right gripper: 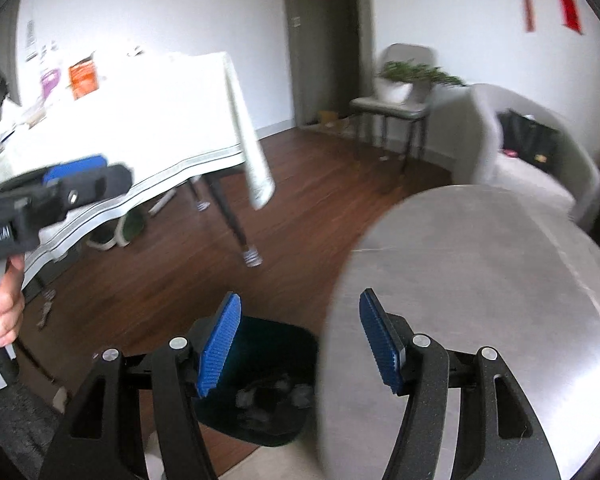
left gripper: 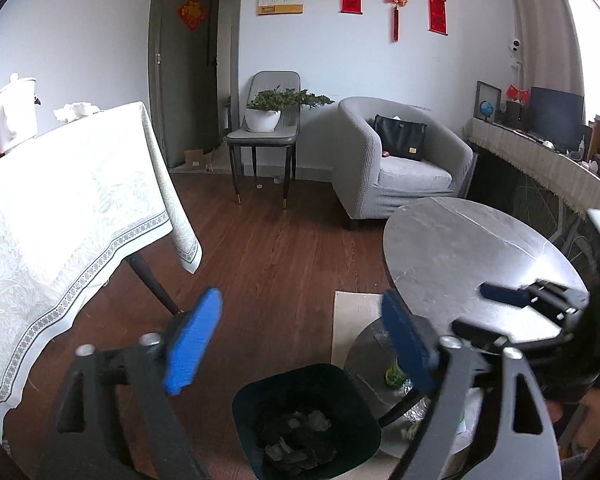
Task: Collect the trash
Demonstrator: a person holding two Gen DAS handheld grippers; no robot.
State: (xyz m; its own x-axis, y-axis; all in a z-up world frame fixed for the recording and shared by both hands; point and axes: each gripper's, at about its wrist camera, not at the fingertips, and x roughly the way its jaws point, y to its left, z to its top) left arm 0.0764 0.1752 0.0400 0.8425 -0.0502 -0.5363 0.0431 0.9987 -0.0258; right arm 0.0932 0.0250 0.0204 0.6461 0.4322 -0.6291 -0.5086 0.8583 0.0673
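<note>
A black trash bin (left gripper: 306,424) stands on the floor beside the round grey table (left gripper: 480,256), with crumpled paper scraps (left gripper: 300,436) inside. My left gripper (left gripper: 300,344) is open and empty, held above the bin. My right gripper (right gripper: 300,348) is open and empty, over the bin (right gripper: 260,384) and the table's edge (right gripper: 480,280). The right gripper also shows in the left wrist view (left gripper: 540,300) over the round table. The left gripper shows in the right wrist view (right gripper: 76,184) at the left. A crumpled white tissue (left gripper: 76,111) lies on the clothed table.
A table with a white cloth (left gripper: 60,216) stands at left, with a white jar (left gripper: 14,114) on it. A grey armchair (left gripper: 400,160) and a chair with a potted plant (left gripper: 266,120) stand at the back. A lower shelf (left gripper: 380,364) under the round table holds bottles.
</note>
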